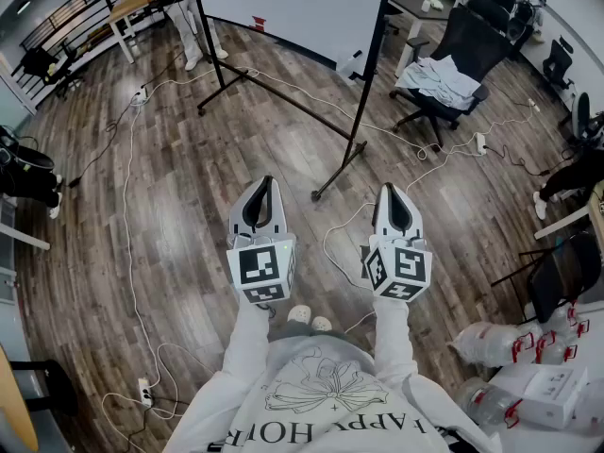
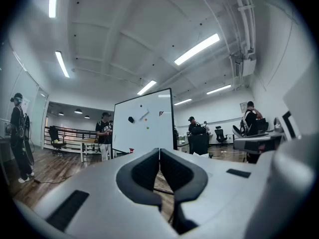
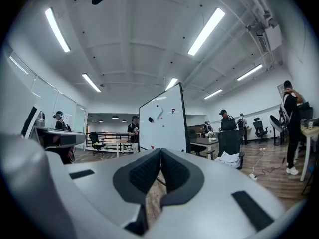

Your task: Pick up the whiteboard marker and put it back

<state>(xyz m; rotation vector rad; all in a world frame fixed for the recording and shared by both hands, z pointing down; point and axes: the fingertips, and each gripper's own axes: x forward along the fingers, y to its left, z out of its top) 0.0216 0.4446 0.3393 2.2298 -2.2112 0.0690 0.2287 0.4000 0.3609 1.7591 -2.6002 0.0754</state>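
Two grippers held level over the wood floor — my left gripper and right gripper both have jaws pressed together, empty — whiteboard at twelve o'clock.

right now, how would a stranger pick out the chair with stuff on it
Find the big whiteboard on its black stand at the top of the head view. Just right of it, on the wooden floor, stands a black office chair. Unlike the other black chairs along the right edge, its seat is heaped with pale crumpled cloth.
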